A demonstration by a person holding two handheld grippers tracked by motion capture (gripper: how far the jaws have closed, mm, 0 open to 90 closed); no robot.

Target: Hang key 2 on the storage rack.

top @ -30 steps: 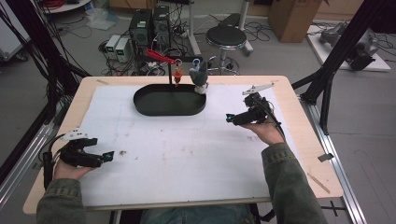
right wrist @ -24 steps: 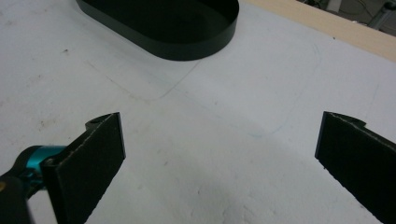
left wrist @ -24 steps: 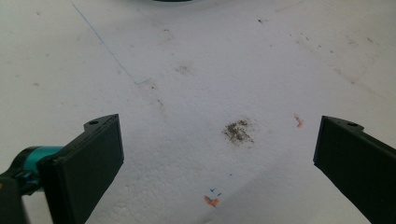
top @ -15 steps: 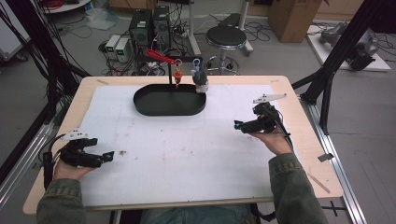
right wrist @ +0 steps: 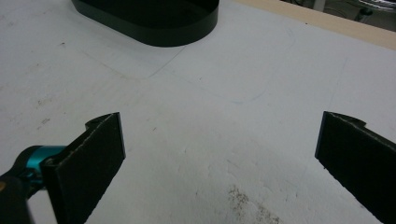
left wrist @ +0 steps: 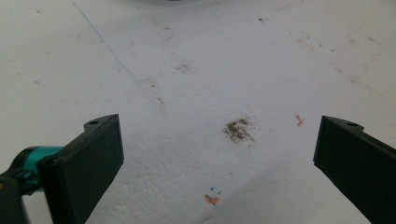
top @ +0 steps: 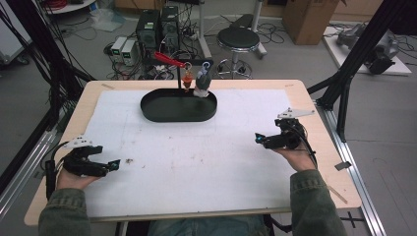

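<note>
Tabletop (top: 314, 98) pale wood, covered by a white sheet (top: 206, 157) with grey-brown smudges, a faint blue pen line, small orange flecks. Oval tray (top: 178, 114) glossy black. At its far rim: grey object (top: 201, 83) with a blue loop on top, small orange-red piece (top: 187, 81) beside it, red bar (top: 169, 58) above; can't resolve more, too small. Both tongs black with teal accents: left tongs (left wrist: 219, 158), right tongs (right wrist: 222, 154). Light grey plate on top of each in the high view. Sleeves (top: 314, 201) olive green. Stool (top: 238, 37) black seat. Floor grey.
</note>
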